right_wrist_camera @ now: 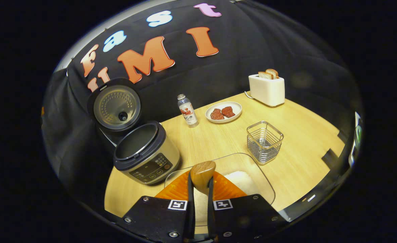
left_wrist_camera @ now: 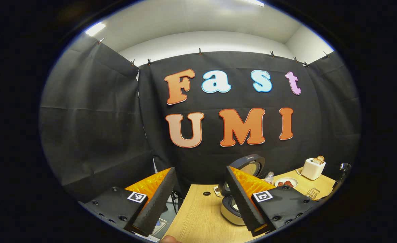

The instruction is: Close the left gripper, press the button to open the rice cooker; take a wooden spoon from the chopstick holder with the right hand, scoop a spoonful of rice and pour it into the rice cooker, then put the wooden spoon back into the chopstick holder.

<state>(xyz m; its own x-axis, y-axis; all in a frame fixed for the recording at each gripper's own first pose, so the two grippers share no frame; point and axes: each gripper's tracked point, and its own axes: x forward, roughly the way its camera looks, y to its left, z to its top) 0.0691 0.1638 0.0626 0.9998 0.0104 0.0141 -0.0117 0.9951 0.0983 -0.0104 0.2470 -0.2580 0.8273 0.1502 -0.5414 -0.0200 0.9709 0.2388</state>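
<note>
The right gripper [right_wrist_camera: 200,189] clamps the wooden spoon [right_wrist_camera: 202,175] by its handle, fingers nearly together, the spoon running forward over the rice container [right_wrist_camera: 252,172]. The open rice cooker [right_wrist_camera: 146,152] lies at ten o'clock, nearer this hand. The left gripper [left_wrist_camera: 202,202] hangs wide apart, holding nothing.

Black cloth walls [left_wrist_camera: 94,118], wooden table [right_wrist_camera: 306,135].

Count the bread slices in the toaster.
2: both slices stand side by side in the slots of the white toaster at the table's far side. Their lower parts are hidden inside.
</note>
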